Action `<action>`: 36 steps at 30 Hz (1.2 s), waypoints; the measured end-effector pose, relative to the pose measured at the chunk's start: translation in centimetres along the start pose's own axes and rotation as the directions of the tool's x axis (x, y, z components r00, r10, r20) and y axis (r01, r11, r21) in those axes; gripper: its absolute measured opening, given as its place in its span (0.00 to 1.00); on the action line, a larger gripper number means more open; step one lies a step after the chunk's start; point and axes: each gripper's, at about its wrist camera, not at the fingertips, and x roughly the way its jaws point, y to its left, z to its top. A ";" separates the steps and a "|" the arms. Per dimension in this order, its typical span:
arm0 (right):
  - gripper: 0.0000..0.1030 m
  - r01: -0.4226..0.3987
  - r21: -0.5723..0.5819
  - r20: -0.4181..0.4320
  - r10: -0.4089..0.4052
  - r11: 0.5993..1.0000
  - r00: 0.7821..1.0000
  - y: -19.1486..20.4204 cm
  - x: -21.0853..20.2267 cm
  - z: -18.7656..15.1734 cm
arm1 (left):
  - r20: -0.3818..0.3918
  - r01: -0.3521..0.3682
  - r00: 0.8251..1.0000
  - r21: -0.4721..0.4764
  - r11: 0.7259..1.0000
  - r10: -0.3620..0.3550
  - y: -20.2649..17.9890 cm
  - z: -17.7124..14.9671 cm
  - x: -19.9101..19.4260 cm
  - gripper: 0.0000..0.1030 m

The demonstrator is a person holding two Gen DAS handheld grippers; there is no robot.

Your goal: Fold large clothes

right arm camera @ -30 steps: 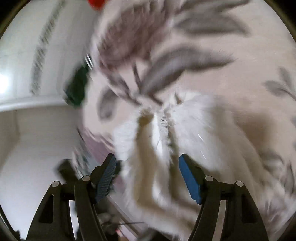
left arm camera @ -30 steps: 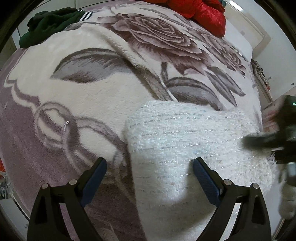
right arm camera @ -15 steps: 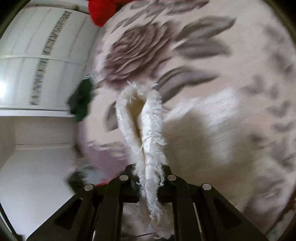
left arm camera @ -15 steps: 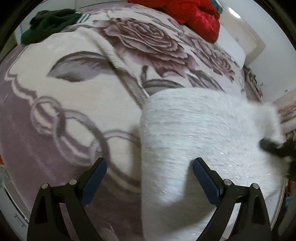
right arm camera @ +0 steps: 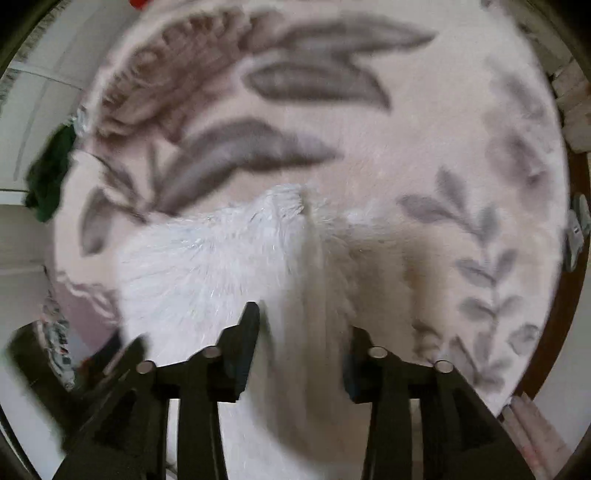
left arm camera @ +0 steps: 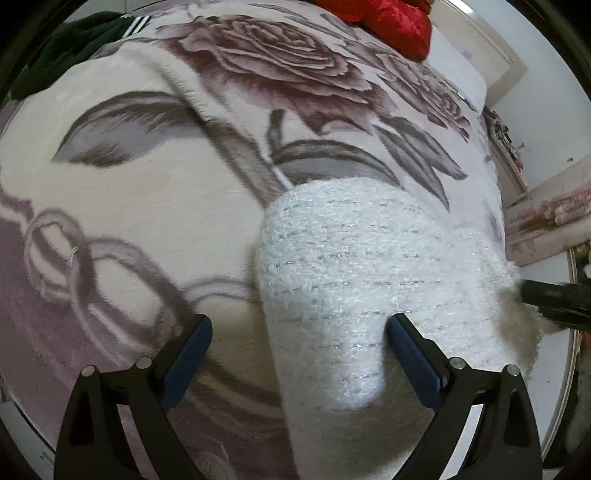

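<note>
We are looking along our left gripper [left arm camera: 299,341], whose blue-padded fingers [left arm camera: 186,354] are standing wide apart and holding nothing. The right finger is lying over the folded white fuzzy knit garment with thin silver threads [left arm camera: 369,280]; the left one is hovering over the plush cream-and-mauve blanket printed with roses and grey leaves [left arm camera: 155,192] that is covering the bed. The garment is sitting on the near right part of the blanket, its rounded folded edge facing left and far, its near end running out of view between and below the fingers.

At the right edge of this view, our right gripper [left arm camera: 554,299] is showing as a dark blurred shape touching the garment's frayed right edge. From its own camera, the right gripper [right arm camera: 301,334] is showing its fingers partly apart with a ridge of the white garment [right arm camera: 229,266] rising between them; the picture is smeared, so we cannot tell whether the pads are touching the fabric.

Around the work, a dark green garment with white stripes [left arm camera: 74,40] is bunched at the far left corner of the bed, and a shiny red quilted piece [left arm camera: 388,18] is lying at the far edge. A stack of pinkish folded fabric [left arm camera: 546,218] is sitting off the bed to the right. Nothing is lying on top of the white garment besides the grippers.
</note>
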 end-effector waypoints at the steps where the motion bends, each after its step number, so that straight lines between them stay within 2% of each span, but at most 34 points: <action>1: 0.41 -0.007 -0.031 0.028 0.008 0.999 1.000 1.2 -1.4 -0.9 | 0.000 -0.001 1.000 -0.006 1.000 0.001 0.3 -0.1 0.0 0.96; 2: 0.41 0.002 -0.060 0.043 0.001 0.998 0.999 2.4 -2.3 -1.8 | -0.001 -0.002 1.000 -0.012 1.000 0.002 0.5 -0.2 -0.1 0.96; 4: 0.41 -0.013 -0.115 0.045 0.018 0.993 0.999 5.2 -1.8 -2.6 | 0.003 -0.002 1.000 -0.013 1.000 0.002 0.7 -0.4 -0.3 0.96; 5: 0.41 0.002 -0.173 0.021 0.002 0.985 1.000 6.6 -0.5 -3.1 | 0.004 -0.002 1.000 -0.012 1.000 0.002 0.7 -0.5 -0.3 0.96; 6: 0.41 0.016 -0.200 -0.018 -0.020 0.980 1.000 7.3 0.9 -3.4 | 0.004 -0.002 1.000 -0.011 1.000 0.002 0.8 -0.5 -0.3 0.96; 7: 0.40 0.024 -0.203 -0.103 -0.045 0.979 0.994 7.4 4.2 -3.5 | 0.002 0.004 1.000 -0.011 1.000 -0.004 0.9 -0.5 -0.3 0.96; 9: 0.34 0.039 -0.185 -0.222 -0.080 0.982 0.972 6.8 10.0 -4.0 | -0.016 -0.001 1.000 0.000 1.000 0.001 0.8 -0.7 0.0 0.95; 10: 0.34 0.029 -0.158 -0.262 -0.070 0.987 0.963 6.1 12.8 -4.0 | -0.037 -0.023 0.999 0.018 1.000 0.024 0.7 -0.9 0.4 0.95; 12: 0.33 0.050 -0.150 -0.295 -0.093 0.987 0.951 6.3 15.4 -3.5 | -0.045 -0.021 0.999 0.027 0.999 0.022 1.0 -1.7 1.0 0.96; 16: 0.32 0.159 -0.153 -0.222 -0.191 0.975 0.956 8.0 16.8 -3.7 | -0.067 -0.003 0.998 -0.028 1.000 0.001 2.1 -1.8 1.9 0.96; 18: 0.33 0.163 -0.139 -0.185 -0.187 0.977 0.965 8.3 15.5 -4.2 | -0.063 0.010 0.998 -0.045 0.999 -0.012 2.2 -1.2 1.1 0.95; 19: 0.33 0.139 -0.123 -0.185 -0.160 0.983 0.970 8.1 14.4 -4.3 | -0.051 0.008 0.999 -0.043 0.999 -0.010 2.2 -0.9 0.2 0.95; 21: 0.34 0.033 -0.075 -0.203 -0.048 0.997 0.978 6.8 11.4 -4.2 | -0.027 0.004 1.000 -0.030 1.000 -0.005 2.0 -0.6 -1.5 0.95; 22: 0.34 -0.050 -0.018 -0.202 0.045 0.999 0.978 5.3 9.0 -4.0 | -0.012 0.004 1.000 -0.023 1.000 -0.004 2.0 -0.6 -2.5 0.95; 23: 0.35 -0.087 0.023 -0.179 0.090 0.996 0.980 3.9 7.2 -3.9 | 0.000 0.005 1.000 -0.018 1.000 -0.005 2.0 -0.5 -2.9 0.95; 26: 0.44 -0.121 0.100 -0.082 0.129 0.988 0.988 0.0 3.2 -3.1 | 0.020 -0.006 1.000 -0.007 1.000 0.006 2.0 -0.8 -3.8 0.95; 28: 0.44 -0.175 0.151 -0.035 0.182 0.973 0.983 -2.5 2.1 -2.5 | 0.012 -0.017 1.000 -0.006 1.000 0.017 2.1 -1.0 -3.6 0.95; 31: 0.44 -0.238 0.158 -0.031 0.245 0.958 0.969 -3.4 3.3 -1.1 | -0.019 -0.024 1.000 0.003 1.000 0.024 1.7 -1.5 -2.5 0.95; 33: 0.44 -0.245 0.121 -0.024 0.249 0.962 0.968 -2.5 4.4 -0.2 | -0.027 -0.031 0.999 0.026 0.999 0.032 1.3 -1.7 -2.2 0.95; 35: 0.43 -0.175 0.047 -0.020 0.176 0.983 0.984 -1.3 6.6 1.6 | -0.019 -0.046 0.999 0.054 0.997 0.047 1.0 -1.7 -2.0 0.95; 36: 0.25 -0.122 0.021 -0.035 0.123 0.992 0.992 -1.0 8.3 2.5 | -0.017 -0.048 0.999 0.062 0.997 0.049 0.9 -1.7 -2.0 0.95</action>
